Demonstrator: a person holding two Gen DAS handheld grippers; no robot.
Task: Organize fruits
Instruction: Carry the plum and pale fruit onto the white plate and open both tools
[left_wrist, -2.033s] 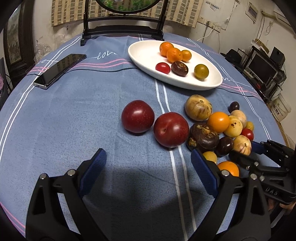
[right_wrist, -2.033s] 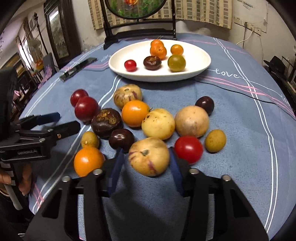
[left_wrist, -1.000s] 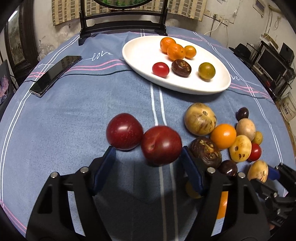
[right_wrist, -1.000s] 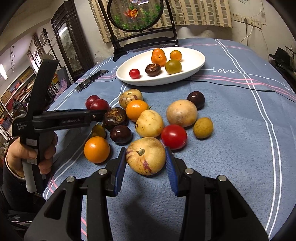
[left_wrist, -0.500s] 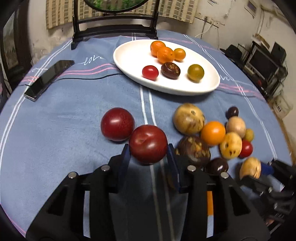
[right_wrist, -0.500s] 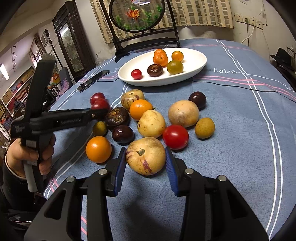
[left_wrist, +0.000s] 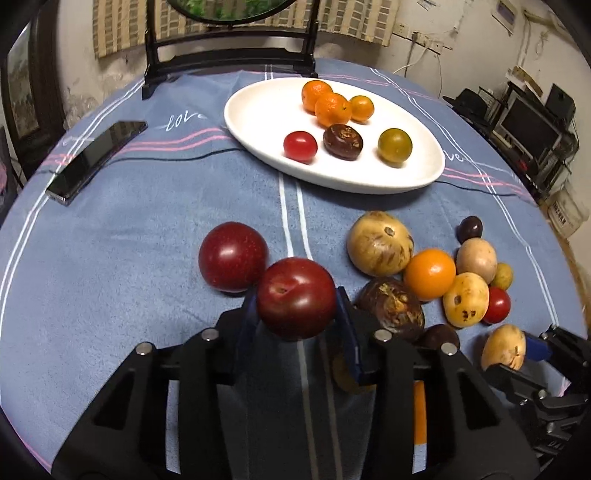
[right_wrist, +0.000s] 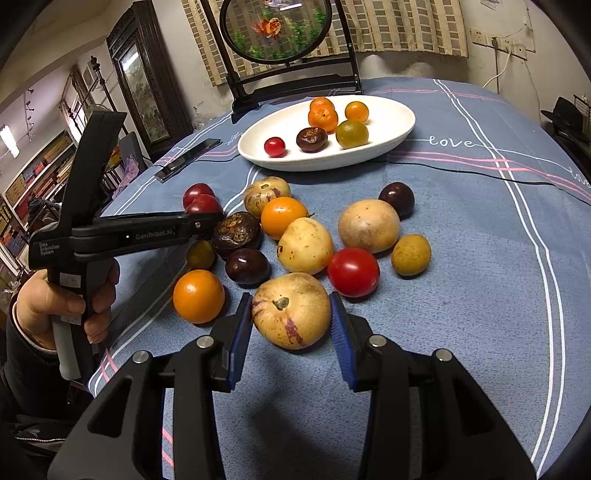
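On blue cloth (left_wrist: 110, 258) | L gripper (left_wrist: 295, 299) fingers clamped on plum (left_wrist: 295, 295); R gripper (right_wrist: 291, 314) fingers clamped on yellow fruit (right_wrist: 291, 310)

The blue woven tablecloth (left_wrist: 147, 258) looks matt and slightly napped, with thin white and pink stripes. The white oval ceramic plate (left_wrist: 424, 173) is smooth, softly glossy. The dark red plum (left_wrist: 295, 297) shines (a bright highlight on its skin), while the wrinkled dark brown fruit (left_wrist: 391, 308) looks rough and dull. The black slab phone (left_wrist: 96, 160) is mirror-glossy.

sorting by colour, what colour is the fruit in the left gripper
Dark red, a plum shut in the left gripper; clearest in the left wrist view.
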